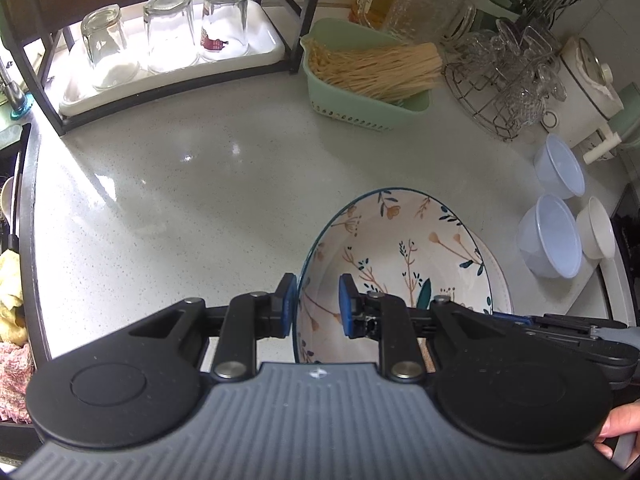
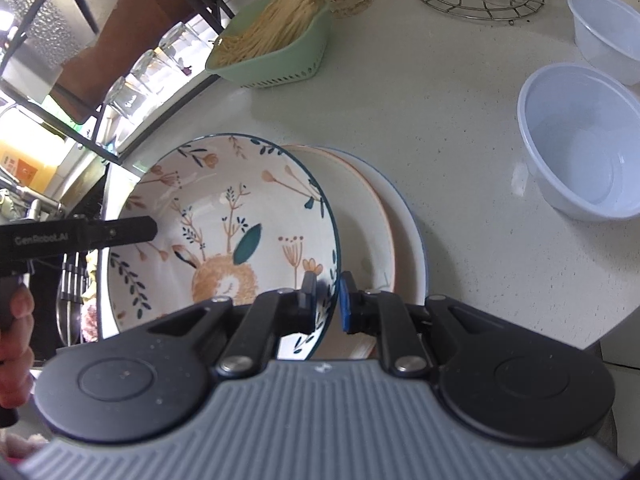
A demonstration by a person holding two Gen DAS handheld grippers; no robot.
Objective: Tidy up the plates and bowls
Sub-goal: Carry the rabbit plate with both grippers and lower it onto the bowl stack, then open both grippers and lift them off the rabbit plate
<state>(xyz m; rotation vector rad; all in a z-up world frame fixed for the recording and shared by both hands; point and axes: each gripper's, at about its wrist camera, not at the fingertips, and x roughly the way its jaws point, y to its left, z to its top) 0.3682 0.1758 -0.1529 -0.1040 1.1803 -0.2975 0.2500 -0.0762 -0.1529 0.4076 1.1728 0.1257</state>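
Floral bowl (image 2: 224, 232) sits tilted on the stacked plates (image 2: 384, 216) — glazed ceramic, heavy, slick, chippable. My left gripper (image 1: 318, 306) and right gripper (image 2: 328, 300) both straddle its rim, part-open; contact probably not firm yet.

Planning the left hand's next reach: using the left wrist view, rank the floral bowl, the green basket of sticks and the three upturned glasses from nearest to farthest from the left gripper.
1. Floral bowl: its rim sits between the jaws of the left gripper.
2. Green basket: far side of the counter, right of centre.
3. Upturned glasses: back left, on the white tray under the rack.
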